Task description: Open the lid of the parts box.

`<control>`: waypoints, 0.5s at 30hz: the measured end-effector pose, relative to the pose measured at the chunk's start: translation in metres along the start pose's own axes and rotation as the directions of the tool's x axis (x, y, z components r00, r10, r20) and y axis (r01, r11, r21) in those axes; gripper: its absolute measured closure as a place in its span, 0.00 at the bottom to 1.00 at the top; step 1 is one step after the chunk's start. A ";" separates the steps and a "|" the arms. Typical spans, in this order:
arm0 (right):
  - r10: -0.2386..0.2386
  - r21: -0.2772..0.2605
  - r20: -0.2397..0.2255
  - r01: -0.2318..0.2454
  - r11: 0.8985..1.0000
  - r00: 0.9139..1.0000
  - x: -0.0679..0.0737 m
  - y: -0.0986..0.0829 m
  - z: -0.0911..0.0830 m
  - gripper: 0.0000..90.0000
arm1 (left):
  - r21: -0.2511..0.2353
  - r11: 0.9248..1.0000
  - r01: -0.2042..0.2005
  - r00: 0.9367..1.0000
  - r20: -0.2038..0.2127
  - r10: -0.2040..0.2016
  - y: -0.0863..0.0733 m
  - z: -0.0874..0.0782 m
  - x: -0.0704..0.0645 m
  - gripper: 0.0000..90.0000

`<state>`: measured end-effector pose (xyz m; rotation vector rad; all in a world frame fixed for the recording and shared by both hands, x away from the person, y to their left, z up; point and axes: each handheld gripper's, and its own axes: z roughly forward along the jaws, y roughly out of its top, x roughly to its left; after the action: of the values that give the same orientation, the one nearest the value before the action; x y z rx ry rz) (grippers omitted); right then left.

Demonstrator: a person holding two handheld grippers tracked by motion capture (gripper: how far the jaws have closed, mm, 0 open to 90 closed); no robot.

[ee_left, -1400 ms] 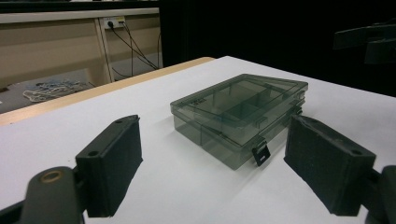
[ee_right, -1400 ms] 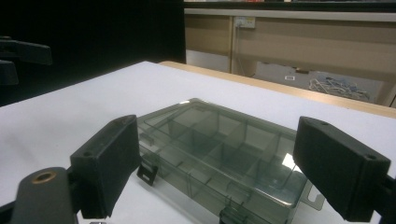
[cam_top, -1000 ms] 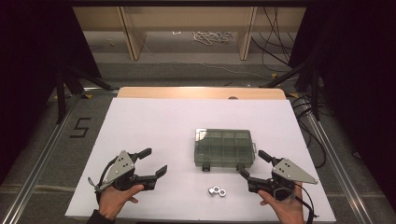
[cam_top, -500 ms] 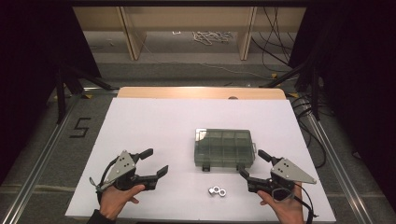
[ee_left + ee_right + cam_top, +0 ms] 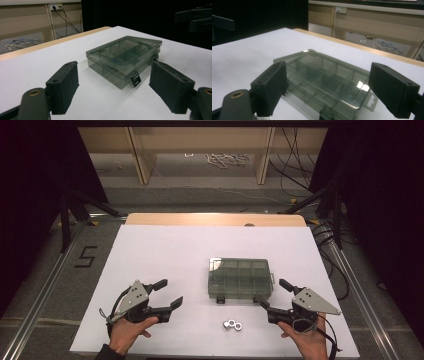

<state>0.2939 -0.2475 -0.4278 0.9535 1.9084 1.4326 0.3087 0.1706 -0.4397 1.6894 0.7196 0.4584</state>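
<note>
Here, a shut box (image 5: pixel 240 278) was flanked by two spread, empty grippers.
From above, the left gripper (image 5: pixel 165 296) and right gripper (image 5: pixel 276 295) were held near it, nuts (image 5: pixel 232 324) in front; in the gripper views, the latch (image 5: pixel 135 80) was best approached squarely, lid (image 5: pixel 325 72) steadied.
</note>
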 end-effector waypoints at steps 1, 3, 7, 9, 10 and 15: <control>-0.001 0.007 0.004 0.001 1.000 1.000 -0.001 0.000 0.000 0.18 | -0.005 1.000 -0.008 1.000 0.010 0.008 0.000 0.002 0.000 0.27; 0.001 -0.010 0.005 -0.001 1.000 1.000 -0.004 -0.001 0.001 0.19 | 0.003 1.000 -0.010 1.000 0.019 0.010 0.000 0.005 -0.002 0.29; 0.000 0.004 0.018 0.000 1.000 1.000 -0.008 -0.001 0.000 0.20 | 0.031 0.999 -0.020 0.999 0.029 0.019 0.000 0.009 -0.004 0.35; -0.010 0.005 0.025 0.010 1.000 1.000 -0.010 -0.001 0.000 0.21 | 0.035 0.999 -0.020 0.999 0.032 0.019 -0.001 0.012 -0.003 0.38; -0.013 0.007 0.026 0.013 1.000 1.000 -0.010 -0.001 0.000 0.21 | 0.031 0.999 -0.017 0.999 0.040 0.015 -0.001 0.014 -0.003 0.39; -0.097 0.028 0.054 0.095 0.995 0.994 -0.020 0.001 0.003 0.28 | 0.071 0.997 -0.033 0.999 0.037 0.031 -0.002 0.023 -0.003 0.49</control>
<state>0.3084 -0.2618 -0.4268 0.8913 1.9091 1.3166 0.3210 0.1518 -0.4475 1.7743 0.6905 0.4275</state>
